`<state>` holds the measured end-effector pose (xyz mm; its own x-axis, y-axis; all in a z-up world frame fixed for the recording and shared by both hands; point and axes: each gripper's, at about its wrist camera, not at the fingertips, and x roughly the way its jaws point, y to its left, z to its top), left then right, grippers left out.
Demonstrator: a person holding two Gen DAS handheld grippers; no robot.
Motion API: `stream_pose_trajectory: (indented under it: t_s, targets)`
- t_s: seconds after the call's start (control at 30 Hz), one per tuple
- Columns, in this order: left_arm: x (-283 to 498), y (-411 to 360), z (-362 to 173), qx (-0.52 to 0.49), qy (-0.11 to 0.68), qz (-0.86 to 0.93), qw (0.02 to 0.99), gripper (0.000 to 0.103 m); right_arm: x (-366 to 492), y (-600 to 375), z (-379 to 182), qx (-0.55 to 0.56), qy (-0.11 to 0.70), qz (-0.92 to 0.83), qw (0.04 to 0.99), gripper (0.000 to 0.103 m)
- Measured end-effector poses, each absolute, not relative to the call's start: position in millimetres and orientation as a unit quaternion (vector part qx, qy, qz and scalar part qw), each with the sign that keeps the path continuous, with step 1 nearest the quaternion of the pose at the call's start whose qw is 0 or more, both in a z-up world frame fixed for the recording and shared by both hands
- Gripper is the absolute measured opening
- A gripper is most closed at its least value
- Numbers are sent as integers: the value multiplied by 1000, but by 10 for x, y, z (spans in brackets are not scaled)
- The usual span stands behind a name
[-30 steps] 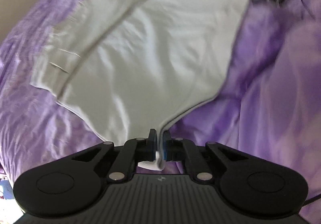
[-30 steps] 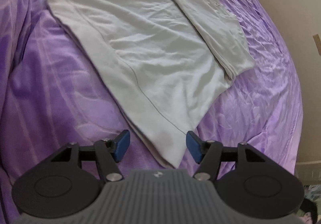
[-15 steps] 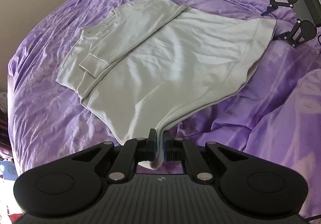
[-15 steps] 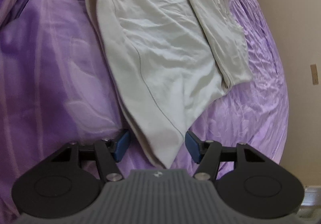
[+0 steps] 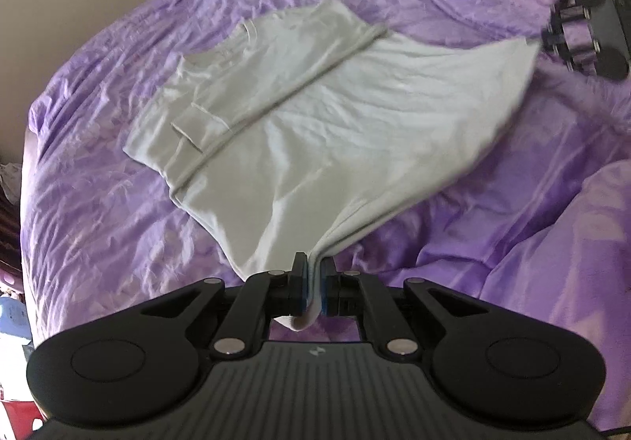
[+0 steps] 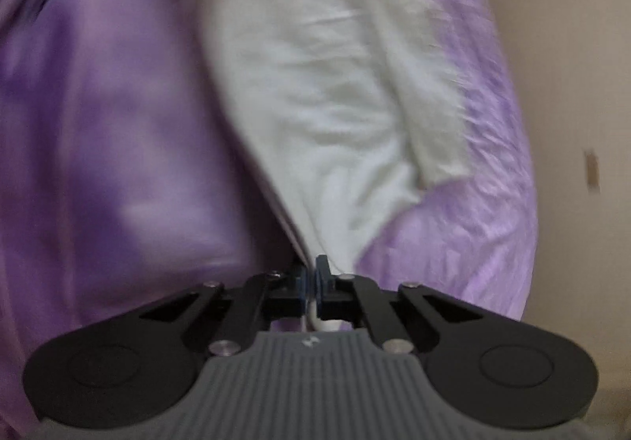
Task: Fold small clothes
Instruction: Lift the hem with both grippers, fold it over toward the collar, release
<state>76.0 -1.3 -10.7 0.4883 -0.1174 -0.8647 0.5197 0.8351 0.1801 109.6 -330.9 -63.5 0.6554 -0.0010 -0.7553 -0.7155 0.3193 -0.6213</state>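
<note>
A pale grey long-sleeved shirt (image 5: 335, 116) lies on a purple bedspread (image 5: 98, 211), with one side and its sleeve folded over along a lengthwise crease. My left gripper (image 5: 312, 288) is shut on one corner of the shirt's near edge and lifts it off the bed. My right gripper (image 6: 311, 284) is shut on the opposite corner of the same shirt (image 6: 335, 93). It also shows in the left wrist view (image 5: 546, 40) at the far right, pinching that corner. The edge hangs stretched between the two grippers. The right wrist view is blurred.
The bedspread (image 6: 98, 105) is bunched into a raised fold at the right of the left wrist view (image 5: 572, 243). A beige wall (image 6: 572, 45) stands beyond the bed's far edge. Clutter lies off the bed's left side (image 5: 12, 321).
My right gripper has shut on the shirt's corner; it was open around it before. Both grippers have lifted the edge and pulled back, so the shirt looks farther away.
</note>
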Motion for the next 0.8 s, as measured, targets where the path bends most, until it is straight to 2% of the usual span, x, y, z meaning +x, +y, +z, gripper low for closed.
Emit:
stream_pose_trajectory:
  t_s: [0.13,0.3,0.47,0.63,0.8]
  targets:
    - [753,-13,230,215,418,-181,864,5,1415,-3470,-67,-448,316,187,815,0]
    - [1083,64,603,226,378,-134,888,5,1740,-3336,269,-431,280,163,842,0]
    - [1636,105,789,234,354,-91,901,5,2317,-3116,368,-437,265,135,849,0]
    - [2352,49,771,274,339,-28,899,5,3061,-2876,456,-423,244,110,866,0]
    - [3107,110,717,267,346,11,899,5,3867,-2661,457,-414,230,100,875,0]
